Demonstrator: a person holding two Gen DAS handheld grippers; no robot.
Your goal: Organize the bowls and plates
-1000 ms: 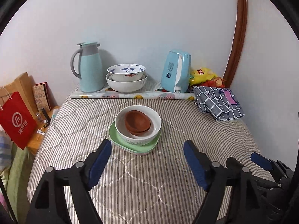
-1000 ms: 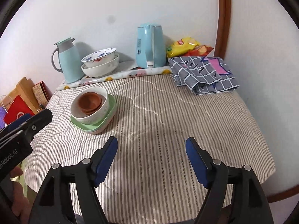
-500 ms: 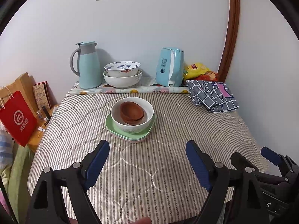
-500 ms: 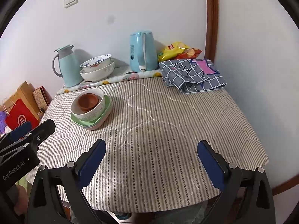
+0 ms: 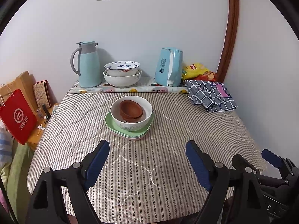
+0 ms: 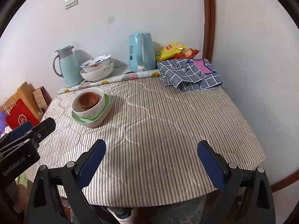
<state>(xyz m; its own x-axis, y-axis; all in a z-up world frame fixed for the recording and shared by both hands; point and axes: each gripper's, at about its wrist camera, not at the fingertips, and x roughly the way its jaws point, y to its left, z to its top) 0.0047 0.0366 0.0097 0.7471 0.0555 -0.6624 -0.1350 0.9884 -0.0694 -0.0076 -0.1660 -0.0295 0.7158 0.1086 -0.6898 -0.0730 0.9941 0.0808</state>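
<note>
A stack stands mid-table: brown bowls nested in a white bowl, on green plates. The stack also shows in the right wrist view. Two patterned white bowls sit nested at the back by the wall. My left gripper is open and empty, held back near the table's front edge, well short of the stack. My right gripper is open and empty over the front edge, right of the stack.
A light blue thermos jug and a blue kettle stand at the back on a rolled mat. A folded checked cloth and snack bags lie back right. Red and brown paper bags stand left of the table.
Both grippers have drawn back from the stack toward the table's front edge, so more of the table shows. The right gripper's jaws have opened wider. The dishes have not moved.
</note>
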